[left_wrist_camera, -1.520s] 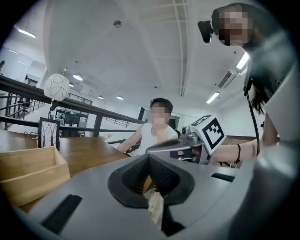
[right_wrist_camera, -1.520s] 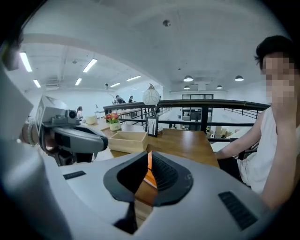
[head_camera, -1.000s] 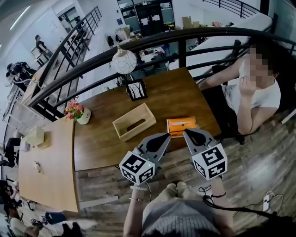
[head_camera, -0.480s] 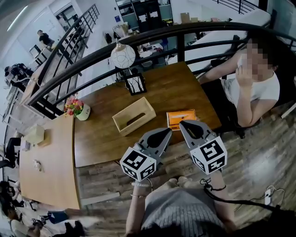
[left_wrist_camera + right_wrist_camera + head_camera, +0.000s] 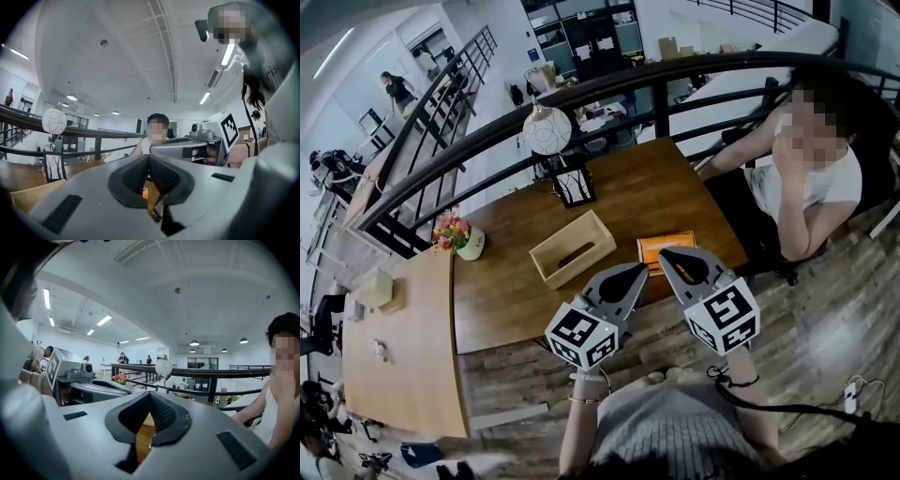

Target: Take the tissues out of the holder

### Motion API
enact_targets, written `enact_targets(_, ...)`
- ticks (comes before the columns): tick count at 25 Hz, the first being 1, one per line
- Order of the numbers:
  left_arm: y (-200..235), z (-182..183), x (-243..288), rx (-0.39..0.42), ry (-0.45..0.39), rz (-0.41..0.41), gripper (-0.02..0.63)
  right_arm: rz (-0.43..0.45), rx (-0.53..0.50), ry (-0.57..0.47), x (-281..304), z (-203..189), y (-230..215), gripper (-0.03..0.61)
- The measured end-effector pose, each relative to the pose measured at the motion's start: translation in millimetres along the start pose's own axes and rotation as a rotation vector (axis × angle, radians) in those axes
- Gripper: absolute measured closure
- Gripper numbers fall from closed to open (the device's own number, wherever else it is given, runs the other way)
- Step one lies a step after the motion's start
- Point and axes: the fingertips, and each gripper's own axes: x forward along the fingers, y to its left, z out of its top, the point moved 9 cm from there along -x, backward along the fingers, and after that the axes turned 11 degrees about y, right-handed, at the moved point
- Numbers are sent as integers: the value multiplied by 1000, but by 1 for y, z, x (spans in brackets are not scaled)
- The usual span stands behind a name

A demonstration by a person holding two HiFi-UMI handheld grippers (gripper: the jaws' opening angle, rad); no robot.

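Tissues [image 5: 677,243] sit in neither claw: the left gripper [image 5: 639,269] and right gripper [image 5: 664,254] hang shut and empty, nearer than the holder [image 5: 581,263]. Beyond, the orange pack I take for them lies just right of the holder, which looks empty; no pull seems needed.

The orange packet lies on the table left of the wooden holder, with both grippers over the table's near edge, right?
Not quite. The head view shows the orange packet to the right of the wooden holder, not the left. The rest stands: both lie on the table, and the left gripper and right gripper are over its near edge.
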Motion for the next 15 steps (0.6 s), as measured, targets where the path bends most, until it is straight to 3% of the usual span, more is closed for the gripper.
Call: enact_targets(15,4,-1,-2,-10,9,12,606,27,5,-3,5,-1,-1,566)
